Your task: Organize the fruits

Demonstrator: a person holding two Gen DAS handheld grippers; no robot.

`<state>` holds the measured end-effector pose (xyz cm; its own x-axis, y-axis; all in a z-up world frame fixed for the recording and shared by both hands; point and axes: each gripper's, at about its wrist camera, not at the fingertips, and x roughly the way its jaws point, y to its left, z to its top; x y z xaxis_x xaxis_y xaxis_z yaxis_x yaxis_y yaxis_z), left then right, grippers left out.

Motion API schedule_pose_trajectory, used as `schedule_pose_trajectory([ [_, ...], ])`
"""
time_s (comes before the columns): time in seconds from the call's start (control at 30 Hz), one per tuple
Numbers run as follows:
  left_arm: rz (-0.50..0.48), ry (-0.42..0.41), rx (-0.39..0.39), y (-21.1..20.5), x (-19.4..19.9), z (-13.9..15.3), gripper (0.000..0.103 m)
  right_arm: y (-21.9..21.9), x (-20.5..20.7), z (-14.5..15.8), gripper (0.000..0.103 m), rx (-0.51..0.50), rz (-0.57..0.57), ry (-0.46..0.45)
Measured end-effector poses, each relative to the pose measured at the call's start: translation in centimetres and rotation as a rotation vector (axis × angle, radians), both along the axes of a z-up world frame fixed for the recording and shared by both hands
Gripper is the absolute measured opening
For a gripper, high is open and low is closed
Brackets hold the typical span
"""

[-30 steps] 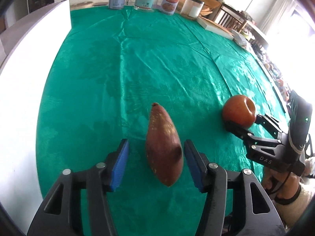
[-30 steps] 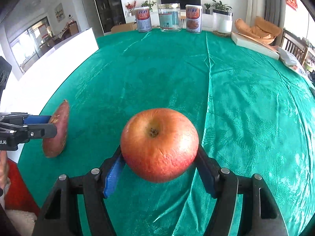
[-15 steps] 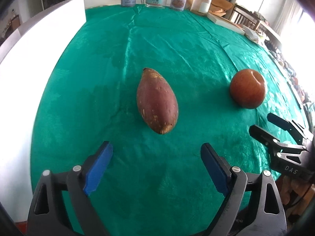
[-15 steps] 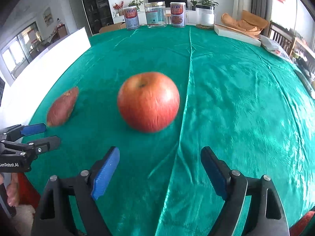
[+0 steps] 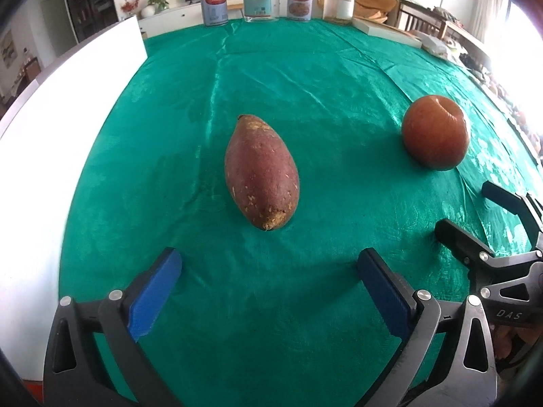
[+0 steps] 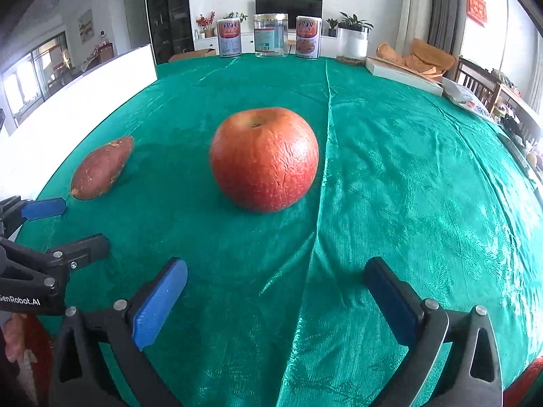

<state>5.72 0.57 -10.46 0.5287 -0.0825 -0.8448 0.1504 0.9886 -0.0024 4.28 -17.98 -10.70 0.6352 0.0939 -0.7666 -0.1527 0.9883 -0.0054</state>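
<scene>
Now that both tools have backed away, the left gripper (image 5: 268,288) and right gripper (image 6: 276,293) hang wide apart and empty, where a second ago each bracketed its item. The sweet potato (image 5: 261,173) and apple (image 6: 264,158) lie apart on the green tablecloth (image 6: 407,176), seemingly released. Judging by this, the placing step looks finished, though no target spot is visible.

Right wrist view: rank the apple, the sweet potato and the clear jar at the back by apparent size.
1. apple, clearly largest
2. sweet potato
3. clear jar, smallest, though it stands much farther from the camera, so its true size is unsure.
</scene>
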Motion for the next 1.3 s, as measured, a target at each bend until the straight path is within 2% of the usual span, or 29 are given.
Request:
schedule_pose_trajectory([
  [0.57, 0.001, -0.033, -0.005, -0.2, -0.3, -0.1, 0.102, 0.3, -0.2, -0.1, 0.103, -0.004, -0.01, -0.016],
  [0.67, -0.039, 0.004, -0.017, 0.1, 0.2, 0.1, 0.102, 0.3, 0.0, 0.1, 0.103, -0.004, -0.01, -0.005],
  [0.7, -0.059, 0.037, -0.044, 0.5, 0.5, 0.4, 0.102, 0.3, 0.2, 0.2, 0.103, -0.004, -0.006, 0.014],
  [0.77, -0.062, 0.087, -0.195, 2.4, 1.2, 1.5, 0.1, 0.2, 1.1, 0.6, 0.103, -0.007, 0.015, 0.098],
  [0.8, -0.046, 0.103, -0.253, 3.4, 1.7, 2.2, 0.1, -0.3, 1.5, 1.1, 0.102, 0.019, 0.019, 0.12],
  [0.83, -0.039, 0.12, -0.273, 3.8, 2.4, 2.7, 0.1, -1.1, 1.8, 2.1, 0.102, 0.072, 0.019, 0.114],
  [0.9, -0.08, 0.155, -0.229, 3.3, 3.8, 3.3, 0.1, -2.2, 2.8, 3.8, 0.103, 0.132, 0.025, 0.113],
  [1.0, -0.108, 0.204, -0.102, 1.5, 5.8, 3.0, 0.099, -2.0, 6.0, 5.0, 0.102, 0.143, 0.108, 0.225],
  [1.03, -0.104, 0.219, -0.093, 1.2, 6.3, 2.7, 0.096, -1.7, 7.0, 5.2, 0.102, 0.135, 0.13, 0.25],
  [1.1, -0.087, 0.253, -0.093, 1.0, 7.0, 2.2, 0.077, -0.8, 8.5, 5.3, 0.099, 0.098, 0.168, 0.282],
  [1.13, -0.068, 0.275, -0.088, 1.1, 7.4, 1.8, 0.067, -0.2, 9.3, 5.0, 0.093, 0.061, 0.188, 0.308],
  [1.2, -0.055, 0.263, -0.079, 1.1, 7.5, 1.9, 0.066, 0.8, 10.2, 4.4, 0.082, 0.013, 0.218, 0.345],
  [1.23, -0.051, 0.258, -0.071, 1.0, 7.5, 1.9, 0.058, 1.2, 10.5, 4.2, 0.073, 0.001, 0.229, 0.357],
  [1.3, -0.063, 0.252, -0.099, 1.1, 7.4, 2.1, 0.044, 1.6, 10.8, 3.9, 0.07, -0.035, 0.224, 0.363],
])
